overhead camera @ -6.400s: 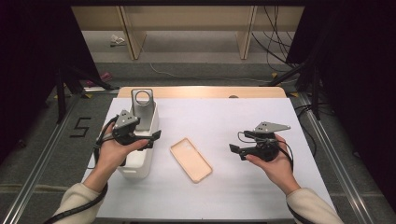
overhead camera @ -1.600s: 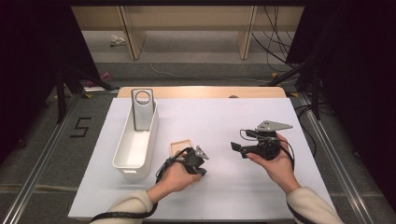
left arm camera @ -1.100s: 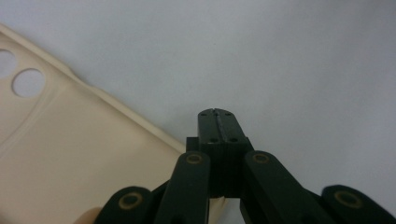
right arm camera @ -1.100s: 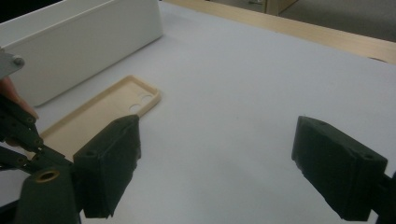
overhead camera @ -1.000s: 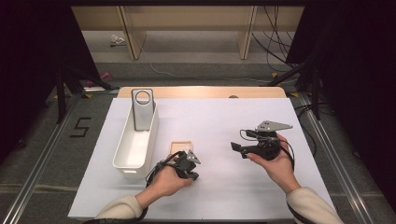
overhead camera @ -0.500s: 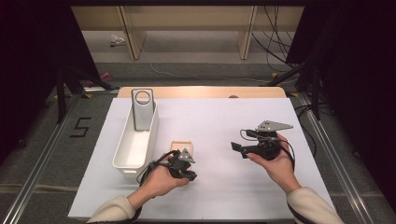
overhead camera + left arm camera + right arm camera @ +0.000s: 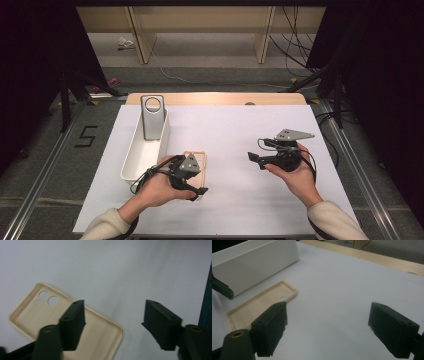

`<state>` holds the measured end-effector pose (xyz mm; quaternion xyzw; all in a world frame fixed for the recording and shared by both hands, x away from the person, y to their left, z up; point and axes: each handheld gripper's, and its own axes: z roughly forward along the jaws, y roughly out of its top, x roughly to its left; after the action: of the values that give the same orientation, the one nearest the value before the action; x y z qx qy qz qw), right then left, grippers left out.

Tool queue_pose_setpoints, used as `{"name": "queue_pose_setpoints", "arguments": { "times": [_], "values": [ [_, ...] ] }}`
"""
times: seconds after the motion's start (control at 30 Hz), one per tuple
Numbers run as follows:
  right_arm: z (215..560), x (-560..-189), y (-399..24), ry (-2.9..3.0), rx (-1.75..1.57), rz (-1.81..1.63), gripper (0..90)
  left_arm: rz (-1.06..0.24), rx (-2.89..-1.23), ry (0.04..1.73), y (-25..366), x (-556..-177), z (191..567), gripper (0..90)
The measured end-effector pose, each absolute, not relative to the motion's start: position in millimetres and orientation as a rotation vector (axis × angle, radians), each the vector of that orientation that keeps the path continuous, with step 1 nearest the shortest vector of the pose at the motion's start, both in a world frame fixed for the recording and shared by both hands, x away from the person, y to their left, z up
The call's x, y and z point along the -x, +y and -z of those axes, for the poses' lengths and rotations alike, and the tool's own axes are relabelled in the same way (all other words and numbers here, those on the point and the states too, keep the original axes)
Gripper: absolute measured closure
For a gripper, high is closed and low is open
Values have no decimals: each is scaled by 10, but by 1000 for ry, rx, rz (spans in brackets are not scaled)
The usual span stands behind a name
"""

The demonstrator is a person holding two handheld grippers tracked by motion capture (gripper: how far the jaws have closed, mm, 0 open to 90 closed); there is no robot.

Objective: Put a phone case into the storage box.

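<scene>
The beige phone case [image 7: 62,327] lay flat, hollow side up, on the white worktop [image 7: 235,135], just right of the white bin [image 7: 131,165]. My left gripper [image 7: 113,322] hung above the case's near end; its fingers [image 7: 73,317] had just been opening and stood well apart, one over the case, the other over bare worktop, gripping nothing. In the high view, my left hand [image 7: 157,189] covered much of the case. My right gripper [image 7: 327,327] waited well off to the right, fingers wide and empty, aimed across the worktop toward the case. A grey stand [image 7: 152,117] rose at the bin's far end.
</scene>
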<state>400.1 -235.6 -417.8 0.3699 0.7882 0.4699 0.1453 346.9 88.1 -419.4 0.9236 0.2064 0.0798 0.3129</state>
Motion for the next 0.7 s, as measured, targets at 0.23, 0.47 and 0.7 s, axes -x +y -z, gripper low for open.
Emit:
{"name": "queue_pose_setpoints", "arguments": {
  "times": [0.23,0.47,0.7],
  "values": [
    [4175,-4000,-2361,2271,-1067,-1355,164,-272,-2499,456,914,-3468,4175,200],
    [4163,-3998,-2368,2264,-1066,-1357,164,-348,-2639,366,906,-3452,4215,170],
    [4163,-3994,-2363,2266,-1066,-1359,163,-384,-2728,303,899,-3451,4275,226]
  ]
}}
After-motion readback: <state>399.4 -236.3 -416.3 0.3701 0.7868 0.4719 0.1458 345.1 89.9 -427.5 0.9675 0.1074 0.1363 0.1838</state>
